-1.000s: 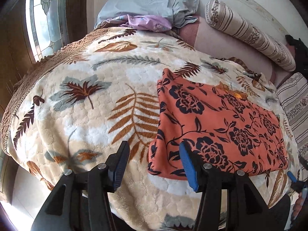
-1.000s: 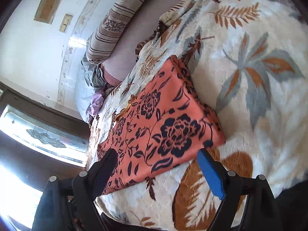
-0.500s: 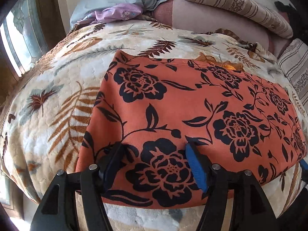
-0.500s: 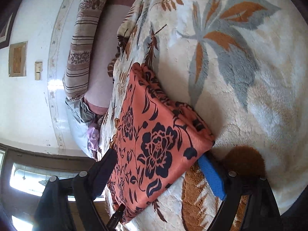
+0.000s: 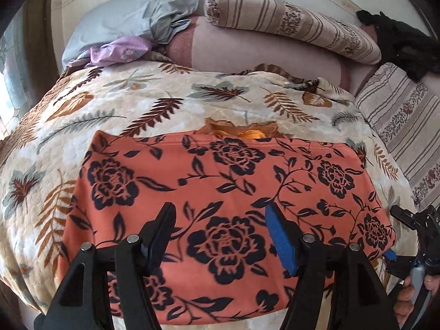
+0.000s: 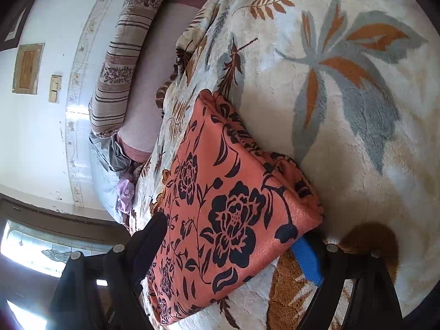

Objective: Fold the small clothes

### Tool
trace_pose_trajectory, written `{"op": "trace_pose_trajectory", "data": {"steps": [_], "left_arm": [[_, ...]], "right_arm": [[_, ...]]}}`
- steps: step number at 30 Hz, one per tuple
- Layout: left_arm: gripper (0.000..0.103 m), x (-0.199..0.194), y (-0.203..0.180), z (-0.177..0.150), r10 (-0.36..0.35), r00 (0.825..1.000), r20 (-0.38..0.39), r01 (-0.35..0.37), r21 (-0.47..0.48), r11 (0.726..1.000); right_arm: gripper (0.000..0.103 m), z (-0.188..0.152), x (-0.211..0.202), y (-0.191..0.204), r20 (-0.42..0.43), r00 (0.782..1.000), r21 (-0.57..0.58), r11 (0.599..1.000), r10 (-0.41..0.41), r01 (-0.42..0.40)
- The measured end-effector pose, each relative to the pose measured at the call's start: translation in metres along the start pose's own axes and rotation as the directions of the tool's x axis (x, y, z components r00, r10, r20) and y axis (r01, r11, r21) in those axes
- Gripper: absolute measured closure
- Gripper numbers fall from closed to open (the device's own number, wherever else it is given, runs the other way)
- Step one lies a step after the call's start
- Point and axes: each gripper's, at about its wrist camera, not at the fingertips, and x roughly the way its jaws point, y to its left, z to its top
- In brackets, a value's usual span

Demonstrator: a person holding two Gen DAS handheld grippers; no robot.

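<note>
An orange garment with a black flower print (image 5: 220, 187) lies folded flat on the leaf-patterned blanket (image 5: 137, 110). My left gripper (image 5: 220, 225) is open and hangs over the garment's near half. My right gripper (image 6: 233, 236) is open at the garment's near right corner (image 6: 302, 214), which lies between its fingers, the blue-padded finger (image 6: 308, 258) partly under the edge. The right gripper also shows at the right edge of the left wrist view (image 5: 412, 233). In the right wrist view the garment (image 6: 220, 206) shows several stacked layers along its right edge.
Striped bolster pillows (image 5: 288, 22), a grey pillow (image 5: 123, 19) and a purple cloth (image 5: 121, 51) lie at the bed's head. A dark item (image 5: 398, 46) sits at the far right. A window (image 6: 49, 250) is to the left.
My left gripper moved from the blanket's left side to over the garment and a little back. My right gripper closed in on the garment's right corner, which now lies between its fingers.
</note>
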Motion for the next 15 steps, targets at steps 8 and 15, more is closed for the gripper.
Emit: {"op": "trace_pose_trajectory", "data": {"steps": [8,15], "left_arm": [[0.024,0.067,-0.034,-0.017,0.073,0.989,-0.131,-0.058,0.117,0.992],[0.024,0.038,-0.028,-0.014,0.039,0.998,-0.056,-0.036,0.052,0.998]], "right_arm": [[0.019,0.002,0.015,0.007,0.007,0.999,-0.085,0.995,-0.052,0.053],[0.029,0.002,0.016,0.010,0.009,0.997,-0.122,0.990,-0.072,0.072]]}}
